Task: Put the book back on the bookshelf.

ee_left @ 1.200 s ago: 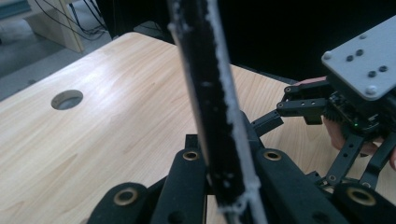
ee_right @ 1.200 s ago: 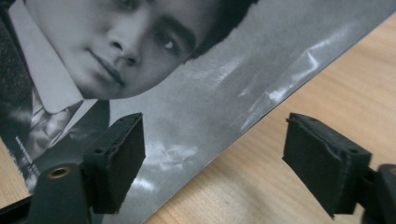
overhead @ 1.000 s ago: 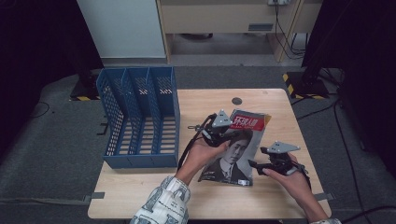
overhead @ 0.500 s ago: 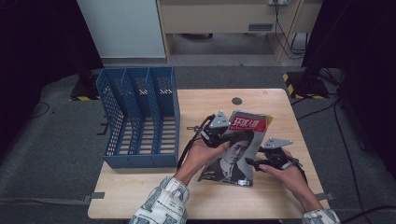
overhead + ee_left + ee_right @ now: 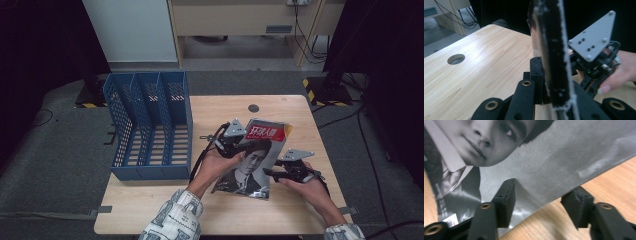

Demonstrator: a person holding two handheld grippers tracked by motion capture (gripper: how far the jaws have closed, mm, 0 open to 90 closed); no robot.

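On the light wooden table [image 5: 280,105], beside a blue plastic file rack [image 5: 150,125], our left gripper [image 5: 231,142] clamps the glossy black-and-white portrait magazine [image 5: 252,162]. Our right gripper [image 5: 272,172] has been closing, jaws straddling its edge, not pinching yet.

- High view: overhead from the person's side, facing forward and down, far.
- Both gripper views sit close, sharing the magazine [image 5: 252,157] with it, right of centre, toward 4 o'clock.

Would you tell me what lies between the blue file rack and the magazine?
In the high view, the left gripper and its hand, shut on the magazine, beside the blue file rack.
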